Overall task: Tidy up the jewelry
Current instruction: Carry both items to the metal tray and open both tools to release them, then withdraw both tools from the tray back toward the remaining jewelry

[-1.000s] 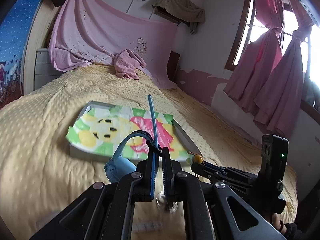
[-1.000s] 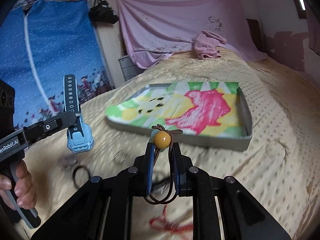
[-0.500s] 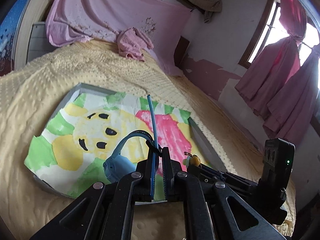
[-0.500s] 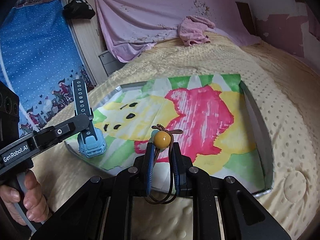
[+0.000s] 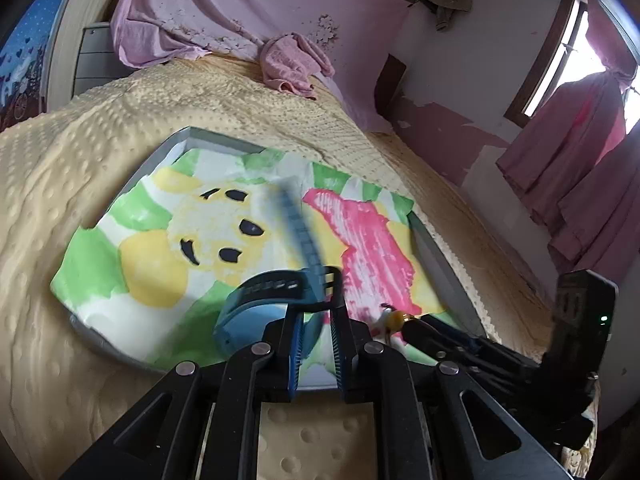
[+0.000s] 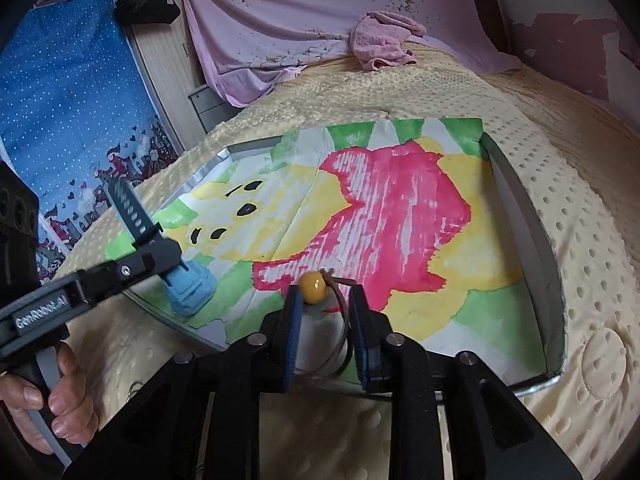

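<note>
A shallow grey tray is seen lying on a bed covered by a yellow dotted blanket. The tray floor is lined with a painted sheet showing a yellow face with black eyes, a pink patch and green edges.

In the left wrist view the left gripper is held low over the near edge of the tray, its fingers spread with a clear gap between the ribbed blue pads. A blue watch is seen just ahead of them, blurred, its strap rising over the sheet; from the right wrist view the watch body is seen hanging under the finger tips over the tray's near left corner, and the strap is seen sticking up behind them. Whether the watch is touched by the pads cannot be told.

The right gripper is held over the near middle of the tray, its fingers parted. A brown cord with a mustard bead is seen between them, the bead at the tips against the left pad and the loop hanging down inside the gap.

The words "GenRobot.AI" are read in white on the side of the left gripper, whose handle is wrapped by a hand.

A crumpled pink cloth is seen at the head of the bed
</note>
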The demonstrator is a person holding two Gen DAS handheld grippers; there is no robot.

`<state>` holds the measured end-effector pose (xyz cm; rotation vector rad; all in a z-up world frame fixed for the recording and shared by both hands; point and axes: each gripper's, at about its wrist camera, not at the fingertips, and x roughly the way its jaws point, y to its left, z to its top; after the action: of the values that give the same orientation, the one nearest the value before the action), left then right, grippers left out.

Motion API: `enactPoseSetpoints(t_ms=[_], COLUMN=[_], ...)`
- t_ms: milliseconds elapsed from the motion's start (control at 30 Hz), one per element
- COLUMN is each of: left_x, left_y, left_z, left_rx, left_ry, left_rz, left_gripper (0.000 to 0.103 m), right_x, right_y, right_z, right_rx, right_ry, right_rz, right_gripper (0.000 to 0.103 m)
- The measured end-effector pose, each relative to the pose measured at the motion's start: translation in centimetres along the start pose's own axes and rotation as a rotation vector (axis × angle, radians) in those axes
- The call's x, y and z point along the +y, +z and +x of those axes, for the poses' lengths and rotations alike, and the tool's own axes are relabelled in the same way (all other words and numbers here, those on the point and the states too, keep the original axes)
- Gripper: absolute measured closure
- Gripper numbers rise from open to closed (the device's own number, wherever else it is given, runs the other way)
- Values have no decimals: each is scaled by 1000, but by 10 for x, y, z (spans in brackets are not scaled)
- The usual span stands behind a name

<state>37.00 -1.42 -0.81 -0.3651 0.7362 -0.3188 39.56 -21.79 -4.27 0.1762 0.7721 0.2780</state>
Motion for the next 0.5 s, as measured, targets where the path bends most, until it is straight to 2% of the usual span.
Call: enactPoseSetpoints(t_ms=[67,167,233,267,300,333,467,500], left_x=[1,-2,-5,-6,-8,-10,-18,-21], left_y=[-4,-8,-12,-14,-18,-20,-30,-33], left_z=[-3,-12,-22,-26,-34,-40,-66,-71], left_rx=[-7,-25,-50,-63,-91,-114,-183,-194], left_ry=[10,22,26,28,34,42,62,71], left_rz=[2,7,9,13,20,25,57,68], left_gripper=[89,86,76,61,54,40,38,35], right_x=[-1,-4,-7,-8,-9,-9,-5,-5], right_y=[-2,-7,-11,-13,-16,-18,-29,-30], right_z=[-8,-20,-31,-36,-43,-50,-80,-86], right_rx=[-14,-29,-51,-65,-86,-106,-190,-208], right_ry=[-2,-13,-24,-23,-22,-26,-42,-43], right_rz=[3,6,15,19,19,14,-10,-8], right_gripper=[66,60,54,51,50,47,37,36])
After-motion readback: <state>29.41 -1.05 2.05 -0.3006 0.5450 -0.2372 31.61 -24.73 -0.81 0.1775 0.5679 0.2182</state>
